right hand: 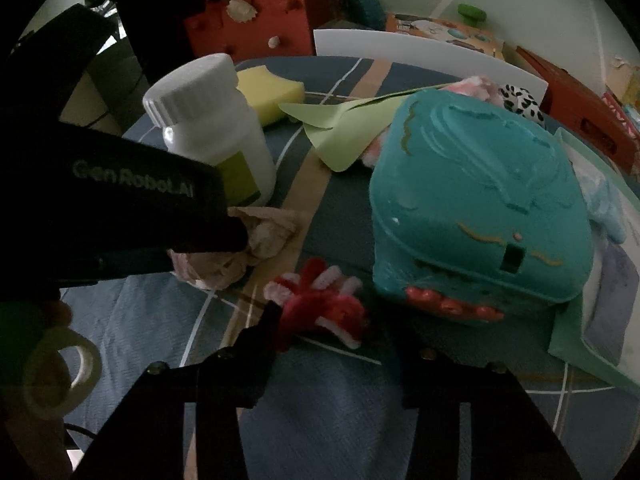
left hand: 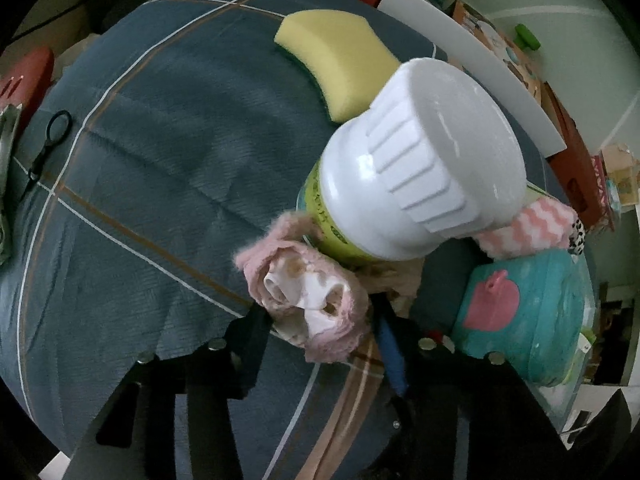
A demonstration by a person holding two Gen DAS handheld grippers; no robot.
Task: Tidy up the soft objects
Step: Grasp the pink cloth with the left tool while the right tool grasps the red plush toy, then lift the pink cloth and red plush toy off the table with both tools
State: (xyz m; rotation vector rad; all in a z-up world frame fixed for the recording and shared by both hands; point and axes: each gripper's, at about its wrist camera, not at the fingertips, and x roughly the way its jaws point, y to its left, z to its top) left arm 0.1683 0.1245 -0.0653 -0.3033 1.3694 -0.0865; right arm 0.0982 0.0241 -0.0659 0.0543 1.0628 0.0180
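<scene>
A blue plaid bedspread (left hand: 152, 168) lies under the white bottle (left hand: 420, 176); left gripper (left hand: 320, 320) pinches a pink cloth (left hand: 308, 300), right gripper (right hand: 336, 320) gapes around red-and-white pipe cleaners (right hand: 320, 304).

The left wrist view looks steeply down from close above the checked bedspread (left hand: 132, 184), with the white bottle (left hand: 420, 176) looming near the lens and the yellow sponge (left hand: 340, 68) beyond it. The right wrist view sits lower and looks more level across the same bedspread (right hand: 328, 412), close behind the teal box (right hand: 480, 204), with the left hand-held gripper (right hand: 240, 236) entering from its left edge. Both views share the white bottle (right hand: 216, 128), the yellow sponge (right hand: 272, 92), the teal box (left hand: 532, 312) and the white board (left hand: 480, 68) at the far edge (right hand: 420, 50).
</scene>
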